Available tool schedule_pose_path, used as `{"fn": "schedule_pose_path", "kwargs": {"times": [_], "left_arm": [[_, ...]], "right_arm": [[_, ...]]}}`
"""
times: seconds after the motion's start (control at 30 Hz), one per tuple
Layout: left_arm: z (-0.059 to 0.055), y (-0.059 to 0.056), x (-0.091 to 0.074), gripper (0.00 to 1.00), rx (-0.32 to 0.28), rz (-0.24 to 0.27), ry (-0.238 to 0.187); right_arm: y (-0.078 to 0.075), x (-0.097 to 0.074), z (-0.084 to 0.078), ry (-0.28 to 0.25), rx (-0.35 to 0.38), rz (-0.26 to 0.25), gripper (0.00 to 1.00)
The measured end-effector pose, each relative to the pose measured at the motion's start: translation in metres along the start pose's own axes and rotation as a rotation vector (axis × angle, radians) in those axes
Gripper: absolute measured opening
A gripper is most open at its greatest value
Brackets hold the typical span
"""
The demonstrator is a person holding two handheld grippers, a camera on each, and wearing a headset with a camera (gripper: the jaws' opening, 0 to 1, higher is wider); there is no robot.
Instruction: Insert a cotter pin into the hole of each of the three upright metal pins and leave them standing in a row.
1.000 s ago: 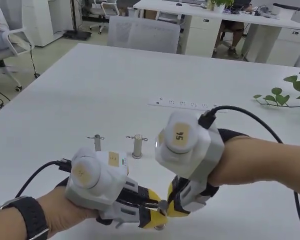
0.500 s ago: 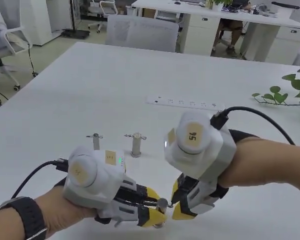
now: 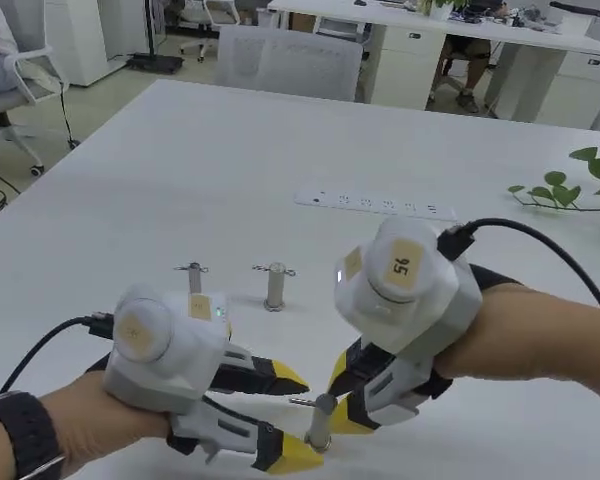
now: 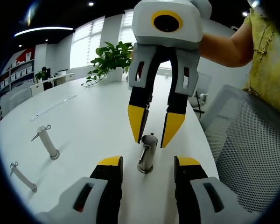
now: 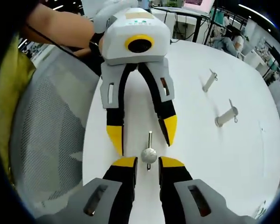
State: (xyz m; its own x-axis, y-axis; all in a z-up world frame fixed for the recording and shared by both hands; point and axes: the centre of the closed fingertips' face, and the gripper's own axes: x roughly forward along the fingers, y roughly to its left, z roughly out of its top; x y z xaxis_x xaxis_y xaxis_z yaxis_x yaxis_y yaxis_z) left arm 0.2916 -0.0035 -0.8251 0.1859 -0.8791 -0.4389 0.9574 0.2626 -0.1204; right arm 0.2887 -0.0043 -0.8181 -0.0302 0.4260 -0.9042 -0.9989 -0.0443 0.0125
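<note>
White desk (image 3: 180, 150) in an open office, with a chair (image 3: 290, 62) past its far edge, a strip (image 3: 378, 206) lying toward the far edge and a plant (image 3: 580, 180) trailing in at the right edge. Close to the near edge stands the near pin (image 3: 320, 428), upright. A cotter (image 3: 302, 402) sticks out sideways just under its head, pointing toward the left gripper (image 3: 288, 418).

That gripper comes in low from the left. Its jaws are spread wide, 1 on each side of the near pin, and both are clear of the metal. The right gripper (image 3: 346, 397) comes from the opposite side, tips down and facing the left one. Its jaws stand apart at a narrower gap. In the right gripper view the pin's head sits between the 2 yellow tips with a sliver of desk showing on each side, so nothing is clamped.

Farther in, toward the middle of the desk, a thin pin (image 3: 194, 280) and a thick pin (image 3: 275, 290) stand upright side by side, well apart from the grippers. Each has a cotter across its top.
</note>
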Motion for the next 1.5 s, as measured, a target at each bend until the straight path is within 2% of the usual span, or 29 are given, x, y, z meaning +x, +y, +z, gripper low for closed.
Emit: {"fn": "schedule_pose_path", "kwargs": {"times": [0.1, 0.27, 0.37, 0.73, 0.97, 1.13, 1.37, 1.5], "left_arm": [[0.002, 0.000, -0.003, 0.48, -0.020, 0.008, -0.006], [0.004, -0.002, -0.005, 0.48, -0.024, 0.008, -0.019], [0.005, -0.002, -0.006, 0.49, -0.029, 0.010, -0.028], [0.009, -0.001, -0.010, 0.52, -0.046, 0.020, -0.058], [0.010, 0.002, -0.016, 0.57, -0.057, 0.042, -0.079], [0.008, 0.004, -0.020, 0.64, -0.079, 0.064, -0.085], [0.010, 0.011, -0.028, 0.79, -0.123, 0.125, -0.113], [0.011, 0.013, -0.033, 0.84, -0.140, 0.144, -0.122]], "right_arm": [[0.000, 0.004, 0.001, -0.012, 0.008, 0.000, 0.19], [-0.004, 0.008, 0.004, -0.034, 0.019, -0.009, 0.19], [-0.002, 0.009, 0.005, -0.039, 0.028, 0.005, 0.18], [-0.001, 0.014, 0.003, -0.033, 0.015, 0.006, 0.16], [-0.003, 0.014, 0.002, -0.033, 0.016, -0.004, 0.14], [-0.004, 0.014, 0.002, -0.033, 0.020, -0.003, 0.14], [-0.007, 0.013, 0.002, -0.028, 0.028, -0.007, 0.13], [-0.009, 0.012, 0.002, -0.027, 0.026, -0.013, 0.12]]}}
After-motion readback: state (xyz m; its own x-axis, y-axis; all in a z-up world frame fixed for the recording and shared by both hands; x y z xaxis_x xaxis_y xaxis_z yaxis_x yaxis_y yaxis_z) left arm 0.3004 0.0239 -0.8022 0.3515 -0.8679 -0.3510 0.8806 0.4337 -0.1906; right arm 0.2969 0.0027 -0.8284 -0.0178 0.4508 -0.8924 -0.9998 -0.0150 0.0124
